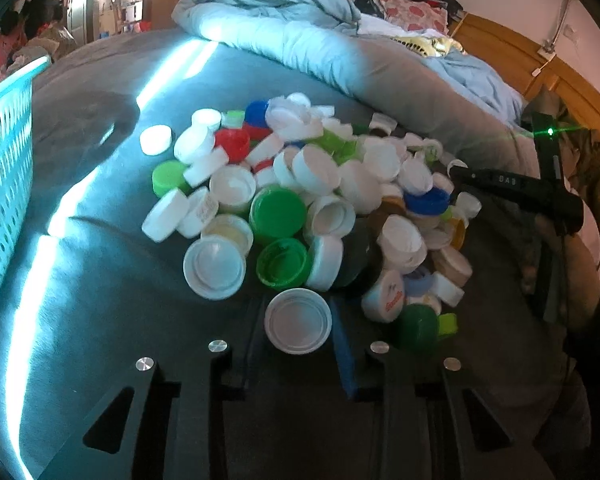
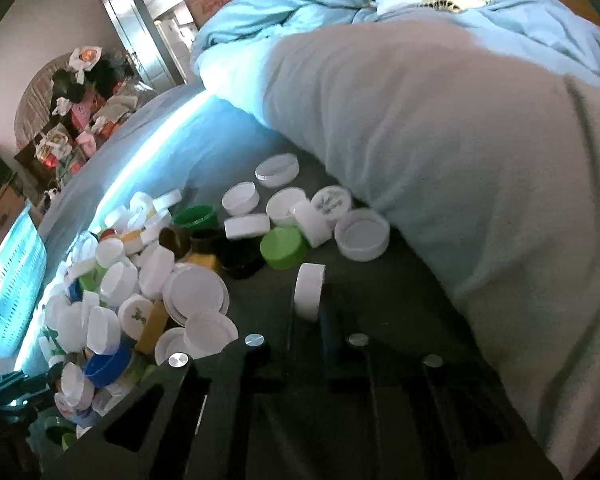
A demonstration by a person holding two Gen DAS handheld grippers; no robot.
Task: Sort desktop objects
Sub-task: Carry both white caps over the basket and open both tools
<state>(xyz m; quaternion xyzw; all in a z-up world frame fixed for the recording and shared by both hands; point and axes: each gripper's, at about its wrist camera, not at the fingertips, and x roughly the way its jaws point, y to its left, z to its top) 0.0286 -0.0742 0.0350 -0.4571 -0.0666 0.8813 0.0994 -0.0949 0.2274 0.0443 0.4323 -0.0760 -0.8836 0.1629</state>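
Bottle caps (image 1: 300, 208) lie in a loose mixed pile on the bed (image 1: 100, 280): mostly white, some green, blue, red, yellow, a few dark. A smaller spread of caps (image 2: 300, 216) lies beside the pile, near the quilt.

Handling, judged: small hard plastic shells, very light, stiff, smooth and a bit slippery, not fragile. They roll and skid on the soft sheet, and pile neighbours shift when one is pulled. Best hold is across the rim wall, pads on opposite sides, or flat faces pinched when a cap stands on edge.

Left hand-held gripper (image 1: 298, 344) is narrow, closed on a white cap (image 1: 298, 322) with its open side up, pads against its rim, at the near edge of the pile.

Right hand-held gripper (image 2: 312, 316) is pinched on a white cap on edge (image 2: 309, 290), fingers against its two flat faces, the jaws nearly together, off to the side of the pile near the green cap (image 2: 283, 247).

The bed is a grey-blue sheet, soft and dimpled, with bright strips of light across it. A turquoise perforated basket (image 1: 4, 168) stands at the left edge, likely a sorting target. A bunched light-blue quilt (image 1: 300, 40) lies behind the pile, with a wooden headboard (image 1: 540, 64) at the right. Cluttered bedroom: piled clothes, a door, boxes.
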